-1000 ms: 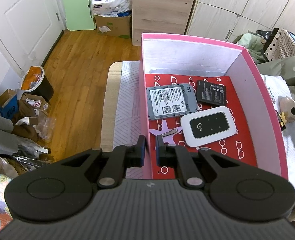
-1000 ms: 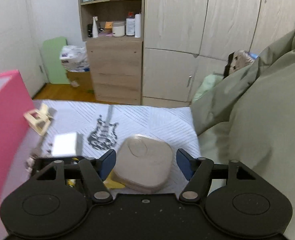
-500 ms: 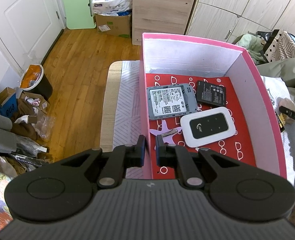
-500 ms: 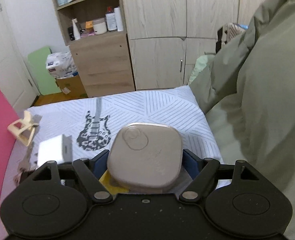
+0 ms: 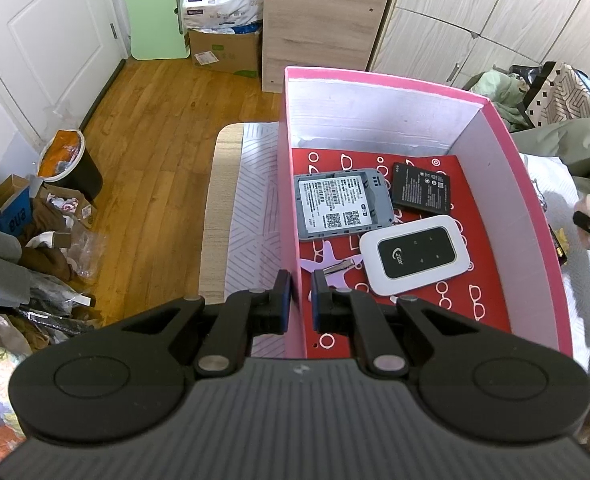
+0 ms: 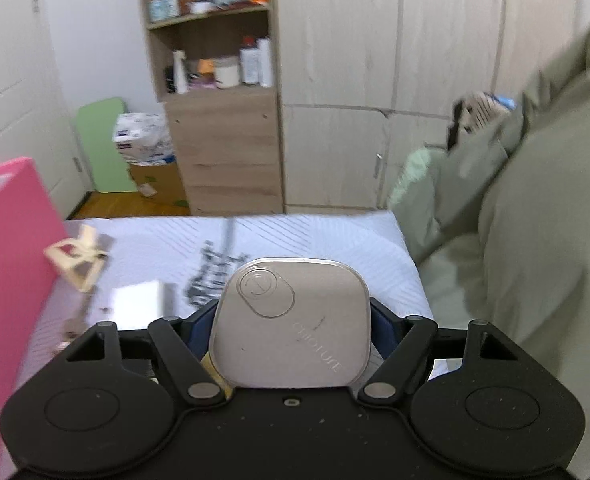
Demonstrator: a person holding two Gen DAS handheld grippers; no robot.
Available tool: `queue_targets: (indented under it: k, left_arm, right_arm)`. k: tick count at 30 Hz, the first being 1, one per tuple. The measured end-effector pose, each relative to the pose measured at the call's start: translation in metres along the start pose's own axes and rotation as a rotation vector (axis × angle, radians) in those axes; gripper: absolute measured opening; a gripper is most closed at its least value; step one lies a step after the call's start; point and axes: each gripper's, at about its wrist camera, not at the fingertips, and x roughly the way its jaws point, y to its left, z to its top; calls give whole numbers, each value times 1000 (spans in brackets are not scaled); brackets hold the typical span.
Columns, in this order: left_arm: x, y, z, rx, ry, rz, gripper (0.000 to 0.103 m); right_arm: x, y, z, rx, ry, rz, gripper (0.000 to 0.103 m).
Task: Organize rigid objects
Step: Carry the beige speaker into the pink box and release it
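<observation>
While clamped on the near left wall of the pink box [image 5: 407,80], left claw [image 5: 300,294] pinching that wall between its blue pads, one pad outside, one inside. Box resting on the bed [image 5: 251,184], at the bed's left edge, white inner walls, red patterned liner on the floor. Inside, toward the far end: grey device with printed label [image 5: 342,204] and black battery [image 5: 422,194], side by side, nearly touching. Nearer: white router with black oval face [image 5: 415,260], its far left corner touching the grey device. Purple star-shaped piece [image 5: 327,268] with a small metal clip lying on it, just beside the router and just ahead of the inner pad. Right claw [image 6: 291,332] closed on the beige rounded-square case [image 6: 291,320], pads pressing its left and right sides; case raised above the bed sheet [image 6: 335,240], round embossed mark on its lid, faint lettering near its right front corner. Right-wrist view motion-blurred. Pink box wall at the left edge of that view. On the sheet near that wall: cream plastic frame-like item [image 6: 77,258], tilted, and a white block [image 6: 139,304] nearer the claw; guitar print on the sheet between them and the case. Small yellow item under the case's left side, identity unclear. Olive duvet [image 6: 535,240] along the bed's right side.
</observation>
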Motion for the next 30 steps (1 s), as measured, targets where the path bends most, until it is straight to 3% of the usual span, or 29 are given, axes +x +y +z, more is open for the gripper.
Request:
queue_targets:
  k: [6, 12, 15, 20, 24, 30]
  left_arm:
    - [0, 4, 0, -18, -3, -16, 8]
    - [0, 8, -1, -35, -9, -32, 8]
    - [-1, 9, -1, -28, -8, -31, 8]
    - [-1, 7, -1, -11, -7, -28, 8]
    - [0, 9, -2, -24, -11, -41, 8]
    - [0, 13, -2, -33, -11, -59, 8]
  right_arm:
    - [-49, 33, 19, -98, -63, 163, 79]
    - [-94, 88, 43, -259, -109, 468, 80]
    - [-102, 122, 51, -361, -88, 615, 80]
    - [-91, 186, 54, -551, 31, 735, 80]
    - [-67, 238, 47, -691, 204, 797, 79]
    - [-14, 286, 33, -701, 495, 837, 79]
